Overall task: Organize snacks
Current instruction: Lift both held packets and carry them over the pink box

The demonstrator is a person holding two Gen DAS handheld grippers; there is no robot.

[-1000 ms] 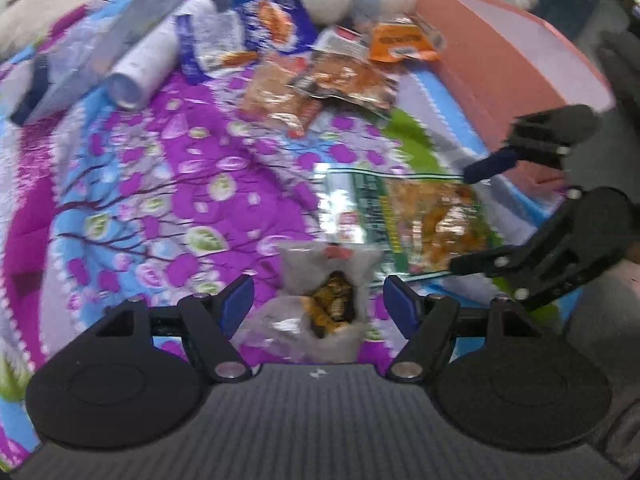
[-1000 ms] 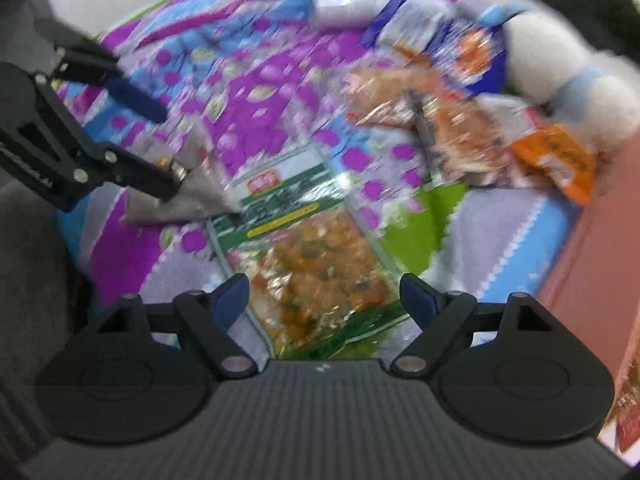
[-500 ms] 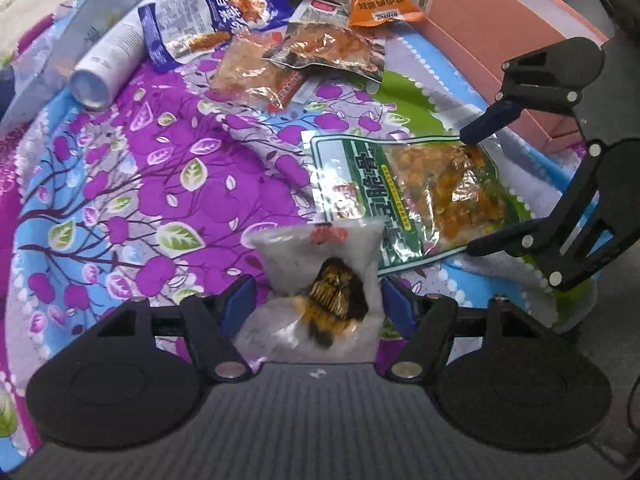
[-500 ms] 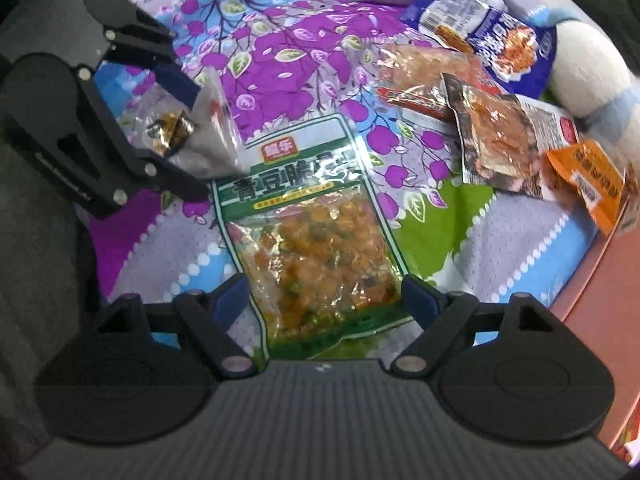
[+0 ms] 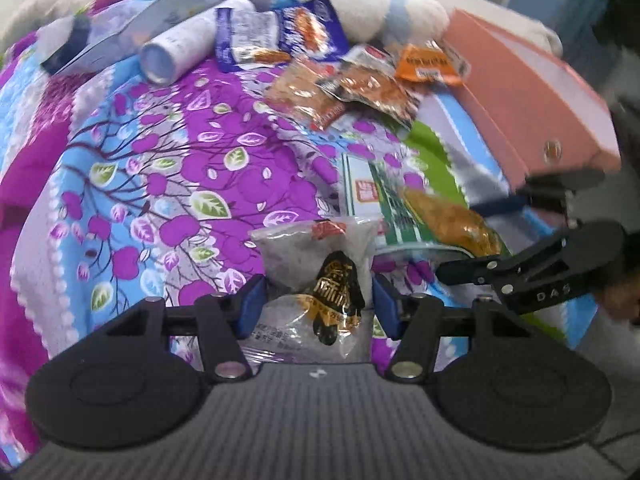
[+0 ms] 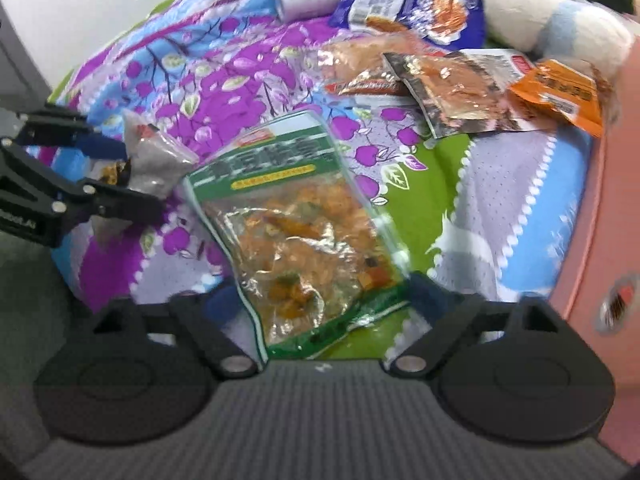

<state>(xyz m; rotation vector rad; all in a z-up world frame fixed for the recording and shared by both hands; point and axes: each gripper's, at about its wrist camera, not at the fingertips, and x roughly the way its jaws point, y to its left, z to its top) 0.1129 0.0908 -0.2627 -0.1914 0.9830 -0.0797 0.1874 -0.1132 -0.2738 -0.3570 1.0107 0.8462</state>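
Across the bed, the purple floral bedspread carries everything, with the pink box along its right edge and a white-and-blue plush toy at the far end. Next down in size is the green bag of mixed crisps: half a second ago it lay flat between your right fingers, and now its near end is up off the cloth, crumpled between them. Your right hand-held gripper has closed in on the bag's edges, though the blur keeps me from being sure the grip is firm. Beyond it, the loose snack packets, the blue one and the orange one, lie where they were, clustered near the plush toy. Smallest is the clear packet with the dark label, which sits between your left fingers much as before; your left hand-held gripper stands narrowed around it, pads at its sides, seemingly pinching it. So you likely have a snack in each hand, and the pink box just beside the green bag looks the natural place to take them.
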